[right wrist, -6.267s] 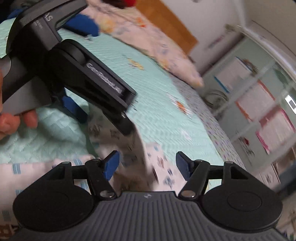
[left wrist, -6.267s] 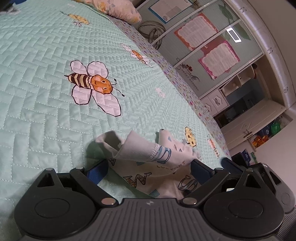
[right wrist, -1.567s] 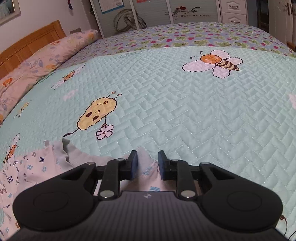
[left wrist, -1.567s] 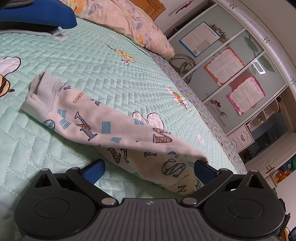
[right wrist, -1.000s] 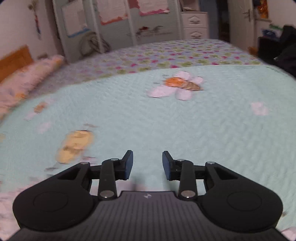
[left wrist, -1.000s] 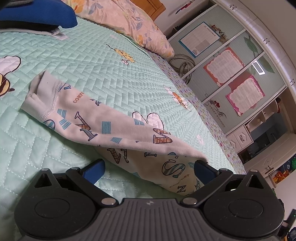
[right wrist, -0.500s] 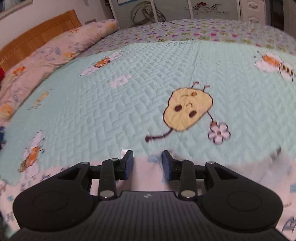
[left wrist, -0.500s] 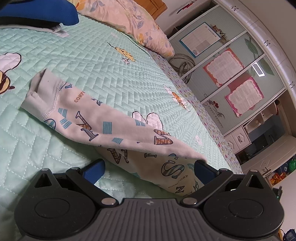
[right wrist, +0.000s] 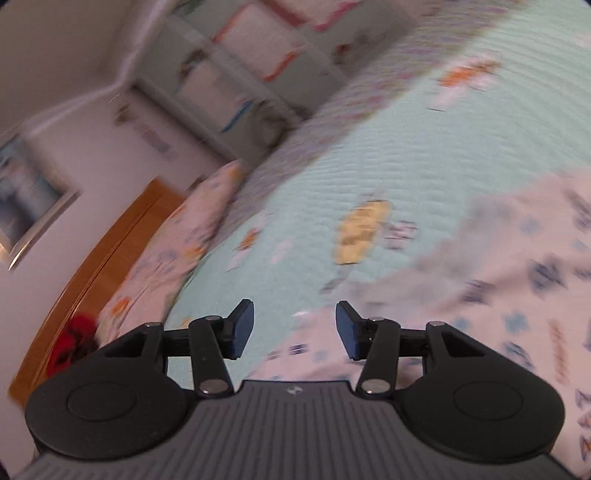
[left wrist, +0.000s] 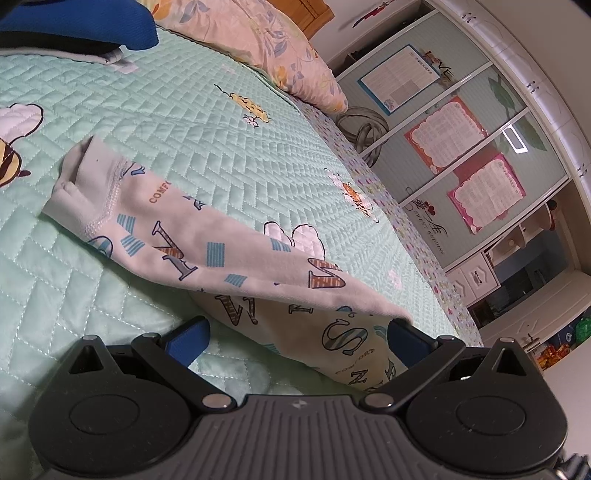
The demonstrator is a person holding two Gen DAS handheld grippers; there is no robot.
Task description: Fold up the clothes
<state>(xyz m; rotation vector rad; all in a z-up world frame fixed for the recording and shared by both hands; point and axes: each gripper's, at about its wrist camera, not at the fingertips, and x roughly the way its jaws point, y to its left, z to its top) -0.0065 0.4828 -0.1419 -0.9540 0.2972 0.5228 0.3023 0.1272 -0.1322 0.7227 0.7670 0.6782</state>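
Counting garments: just one, a white cotton garment printed with letters and blue striped squares (left wrist: 229, 258), lying on the mint-green quilted bedspread with bee prints (left wrist: 192, 147).
Garment spot: one sleeve-like end with a cuff stretches away from the left gripper (left wrist: 295, 334) across the bedspread; the near end bunches up between its blue pads.
Left gripper: jaws spread wide, the cloth sits between them, the right-hand pad looks like it touches the fabric, no squeeze.
Right gripper (right wrist: 293, 328): jaws have just been widening and stand apart now, nothing pinched; bedspread and a garment edge (right wrist: 480, 295) show through the gap.
Grippers counted: two, one per view, neither shows in the other's picture.
Pillows: one floral peach pillow (left wrist: 258, 40) past the garment, up by the orange wooden headboard (right wrist: 96, 266).
Hard to make out: right wrist view is smeared with motion blur, so the print on the cloth there is mush; a red thing (right wrist: 72, 343) by the headboard can't be identified.
Cut off: a blue and black item (left wrist: 74, 22) at the top corner of the left view, beyond the cuff.
Only in left view: sharp pale wardrobe doors with pink and blue paper sheets (left wrist: 461, 147), far side of the bedspread.
Only in right view: a framed picture (right wrist: 29, 206) on the wall above the headboard.
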